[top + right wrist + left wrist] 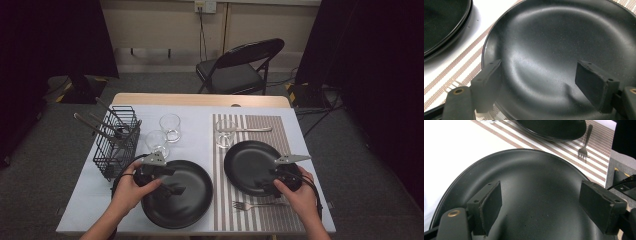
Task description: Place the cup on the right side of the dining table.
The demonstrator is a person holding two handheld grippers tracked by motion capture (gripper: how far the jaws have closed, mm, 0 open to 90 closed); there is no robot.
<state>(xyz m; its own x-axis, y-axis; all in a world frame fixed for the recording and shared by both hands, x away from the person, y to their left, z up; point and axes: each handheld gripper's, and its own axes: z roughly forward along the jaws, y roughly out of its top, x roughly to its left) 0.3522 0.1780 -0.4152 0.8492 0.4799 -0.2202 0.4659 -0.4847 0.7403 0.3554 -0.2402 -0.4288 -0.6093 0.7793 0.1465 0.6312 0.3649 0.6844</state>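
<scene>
plates (pixel 177 200) 2 — glasses (pixel 170 127) 3 — fork (pixel 252 204) 1 — grippers (pixel 172 190) 2, jaws apart

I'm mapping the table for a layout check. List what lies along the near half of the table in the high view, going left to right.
Wire cutlery basket → left tool over the left black plate → right black plate on the striped placemat → right tool at that plate's right side. The fork lies nearer, below the right plate.

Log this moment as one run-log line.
left gripper: open, over near black plate | right gripper: open, over black plate on striped mat | fork: on striped mat
</scene>
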